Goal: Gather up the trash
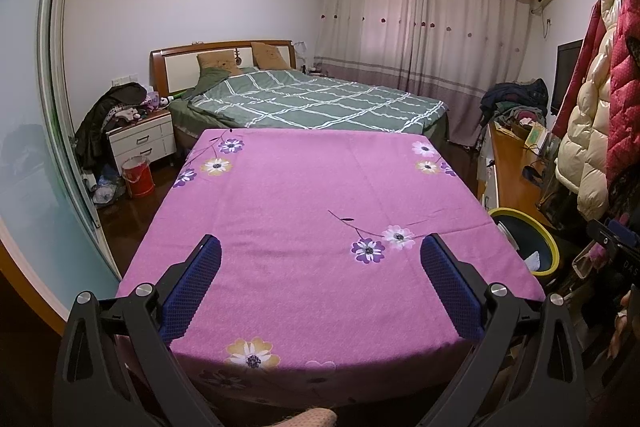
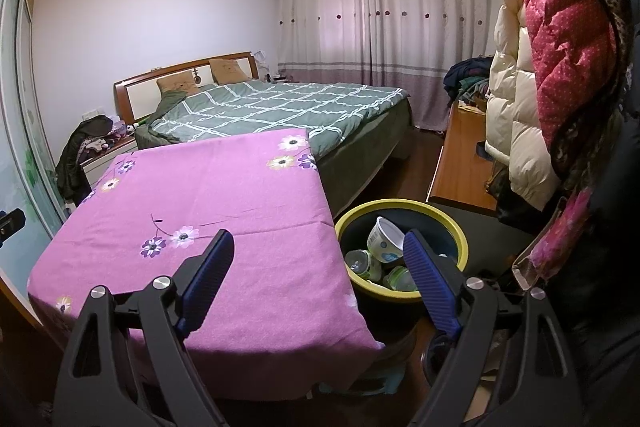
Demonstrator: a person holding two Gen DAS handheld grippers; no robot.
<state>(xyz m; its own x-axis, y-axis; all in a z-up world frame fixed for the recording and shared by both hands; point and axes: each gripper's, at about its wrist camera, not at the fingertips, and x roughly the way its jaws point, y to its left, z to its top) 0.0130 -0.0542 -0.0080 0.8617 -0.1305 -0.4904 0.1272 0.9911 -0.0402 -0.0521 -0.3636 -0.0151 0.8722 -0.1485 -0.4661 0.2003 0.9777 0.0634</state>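
Both the left tongs (image 1: 320, 255) and the right tongs (image 2: 318, 251) gape wide and hold nothing above the bare pink-clothed desk (image 2: 224, 187). The trash, a paper cup (image 2: 386, 239) and small jars (image 2: 362, 263), already lies in the yellow-rimmed bin (image 2: 460, 239) just beside the desk. Scan for leftovers before reaching; hanging coats (image 2: 560, 47) crowd the bin.

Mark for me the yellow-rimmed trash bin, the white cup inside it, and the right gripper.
Trash bin (image 2: 460, 239): right wrist view, on its yellow rim at the right side.
White cup (image 2: 384, 247): right wrist view, on its printed side wall.
Right gripper (image 2: 318, 239): right wrist view, midway between its blue fingertips, jaws open.
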